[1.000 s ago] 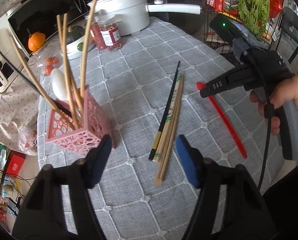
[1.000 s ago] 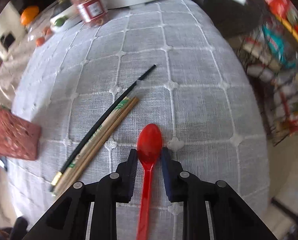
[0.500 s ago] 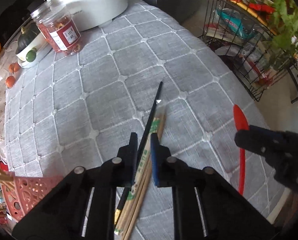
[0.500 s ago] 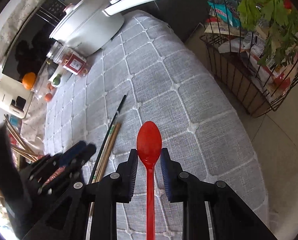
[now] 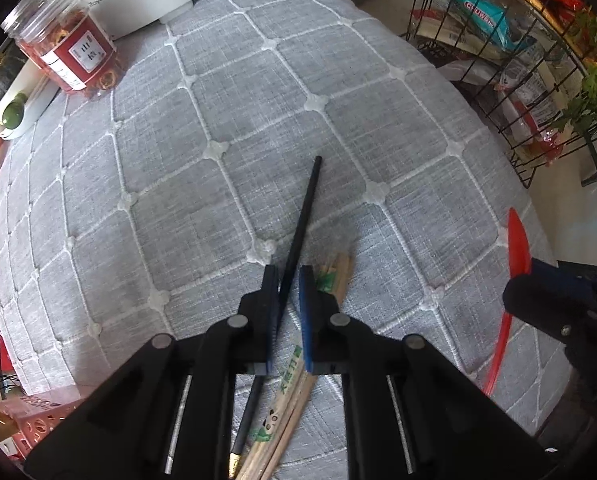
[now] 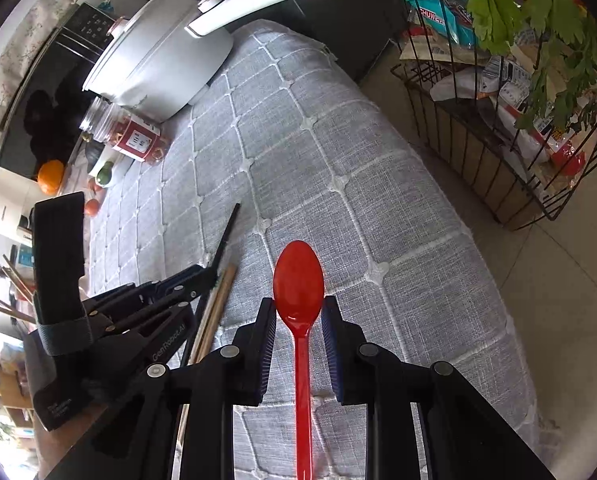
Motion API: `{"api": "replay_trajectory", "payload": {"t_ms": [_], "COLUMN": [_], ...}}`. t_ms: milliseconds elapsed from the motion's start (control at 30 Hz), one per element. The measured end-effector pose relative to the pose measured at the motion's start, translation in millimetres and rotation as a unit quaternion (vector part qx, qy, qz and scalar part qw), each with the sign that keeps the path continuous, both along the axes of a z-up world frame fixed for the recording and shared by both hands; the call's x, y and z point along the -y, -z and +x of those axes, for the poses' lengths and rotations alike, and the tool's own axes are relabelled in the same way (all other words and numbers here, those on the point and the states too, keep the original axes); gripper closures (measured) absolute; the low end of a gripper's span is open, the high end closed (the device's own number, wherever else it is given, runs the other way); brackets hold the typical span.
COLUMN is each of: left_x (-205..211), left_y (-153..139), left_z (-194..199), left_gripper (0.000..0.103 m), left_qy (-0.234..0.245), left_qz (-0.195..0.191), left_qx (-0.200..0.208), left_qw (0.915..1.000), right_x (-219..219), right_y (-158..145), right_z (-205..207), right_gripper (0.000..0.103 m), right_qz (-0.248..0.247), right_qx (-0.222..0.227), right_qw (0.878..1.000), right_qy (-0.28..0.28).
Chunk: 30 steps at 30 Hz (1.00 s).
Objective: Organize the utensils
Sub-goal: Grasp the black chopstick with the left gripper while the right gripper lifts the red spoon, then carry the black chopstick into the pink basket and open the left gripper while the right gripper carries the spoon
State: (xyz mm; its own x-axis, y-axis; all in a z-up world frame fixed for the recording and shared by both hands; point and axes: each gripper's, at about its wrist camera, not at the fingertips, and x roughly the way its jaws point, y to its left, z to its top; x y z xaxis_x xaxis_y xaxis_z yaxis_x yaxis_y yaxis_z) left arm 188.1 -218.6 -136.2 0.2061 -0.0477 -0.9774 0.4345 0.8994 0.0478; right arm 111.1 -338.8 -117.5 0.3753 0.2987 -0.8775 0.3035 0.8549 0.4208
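Observation:
My left gripper (image 5: 285, 280) is shut on a black chopstick (image 5: 304, 204) that lies on the grey quilted tablecloth (image 5: 202, 92). Several wooden chopsticks (image 5: 334, 276) lie just right of it. My right gripper (image 6: 298, 312) is shut on a red plastic spoon (image 6: 298, 284) and holds it above the table, bowl forward. The spoon (image 5: 518, 240) and right gripper (image 5: 538, 296) show at the right of the left wrist view. The left gripper (image 6: 202, 276) shows in the right wrist view. A corner of the pink utensil basket (image 5: 30, 420) shows at bottom left.
A white pot (image 6: 158, 64) with a long handle and a jar with a red label (image 5: 70, 48) stand at the far side. Fruit (image 6: 50, 176) lies at the far left. A black wire rack (image 6: 498, 128) with packets and greens stands beside the table's right edge.
My left gripper came down over the black chopstick and shut on it. My right gripper lifted the red spoon off the table and holds it raised.

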Motion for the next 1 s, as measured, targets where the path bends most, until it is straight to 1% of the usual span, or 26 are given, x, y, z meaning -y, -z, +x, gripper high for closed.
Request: {"api": "replay_trajectory", "payload": {"t_ms": [133, 233, 300, 333, 367, 400, 467, 533, 667, 733, 867, 1000], "left_x": [4, 0, -3, -6, -8, -15, -21, -29, -47, -59, -92, -121], "left_y": [1, 1, 1, 0, -1, -4, -11, -25, -62, -82, -116, -136], "left_z": [8, 10, 8, 5, 2, -4, -14, -28, -64, -82, -112, -139], "left_gripper": [0.091, 0.09, 0.09, 0.09, 0.094, 0.094, 0.094, 0.095, 0.095, 0.095, 0.095, 0.096], "left_qy": [-0.009, -0.014, -0.006, -0.003, -0.006, -0.01, -0.011, -0.012, 0.001, 0.005, -0.002, -0.008], "left_qz": [0.004, -0.013, -0.018, -0.017, -0.013, -0.01, -0.021, -0.039, -0.072, -0.09, -0.132, -0.164], "left_qx": [0.014, 0.028, 0.035, 0.039, 0.041, 0.044, 0.056, 0.076, 0.119, 0.144, 0.188, 0.219], "left_qw": [0.9999, 0.9994, 0.9992, 0.9991, 0.9991, 0.999, 0.9982, 0.9963, 0.9903, 0.9854, 0.9733, 0.9618], "right_x": [0, -2, -3, -3, -3, -4, -5, -7, -13, -17, -28, -45], "right_y": [-2, -3, -2, -2, -2, -3, -4, -7, -22, -31, -56, -85], "right_z": [0, 1, 1, 1, 1, -1, -3, -7, -15, -20, -34, -50], "right_gripper": [0.079, 0.08, 0.08, 0.079, 0.08, 0.08, 0.08, 0.08, 0.079, 0.079, 0.08, 0.08], "right_qz": [-0.005, -0.006, -0.006, -0.007, -0.008, -0.01, -0.012, -0.012, -0.023, -0.025, -0.034, -0.053], "right_qx": [0.001, 0.001, 0.001, 0.0, 0.0, 0.002, 0.004, 0.011, 0.038, 0.053, 0.096, 0.148], "right_qw": [1.0, 1.0, 1.0, 1.0, 1.0, 1.0, 1.0, 1.0, 0.999, 0.998, 0.995, 0.988], "right_qy": [0.001, -0.002, -0.002, -0.002, -0.001, 0.003, 0.005, 0.007, 0.008, 0.009, 0.005, -0.004]}}
